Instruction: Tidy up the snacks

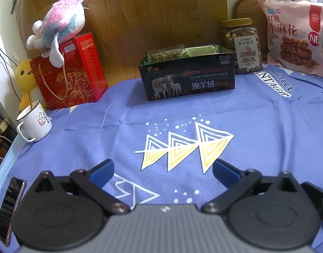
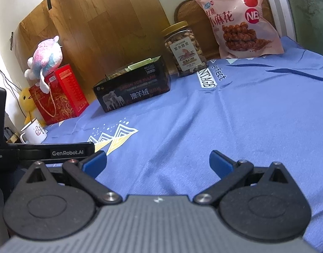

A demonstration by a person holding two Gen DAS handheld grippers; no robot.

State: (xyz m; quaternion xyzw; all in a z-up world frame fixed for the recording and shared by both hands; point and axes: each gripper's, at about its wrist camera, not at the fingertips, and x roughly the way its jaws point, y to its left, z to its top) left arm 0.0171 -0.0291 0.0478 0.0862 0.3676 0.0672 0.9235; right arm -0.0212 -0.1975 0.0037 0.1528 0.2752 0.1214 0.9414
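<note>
**While both grippers sit empty, the snacks wait at the far edge**

Since the nut jar (image 2: 185, 49) and pink snack bag (image 2: 240, 19) stand upright by the tabletop's far right corner, just right of the black tin (image 2: 133, 88), I'd say the right gripper (image 2: 157, 162) is nearer. Left gripper (image 1: 163, 171) is spread wide too, holding nothing.

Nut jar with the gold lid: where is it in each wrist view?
Left wrist: nut jar upper right, just right of the black tin box, left of the pink snack bag.
Right wrist: nut jar upper centre, between the same box and bag.
Shared landmark: the white "VINTAGE" print in front of it.
</note>
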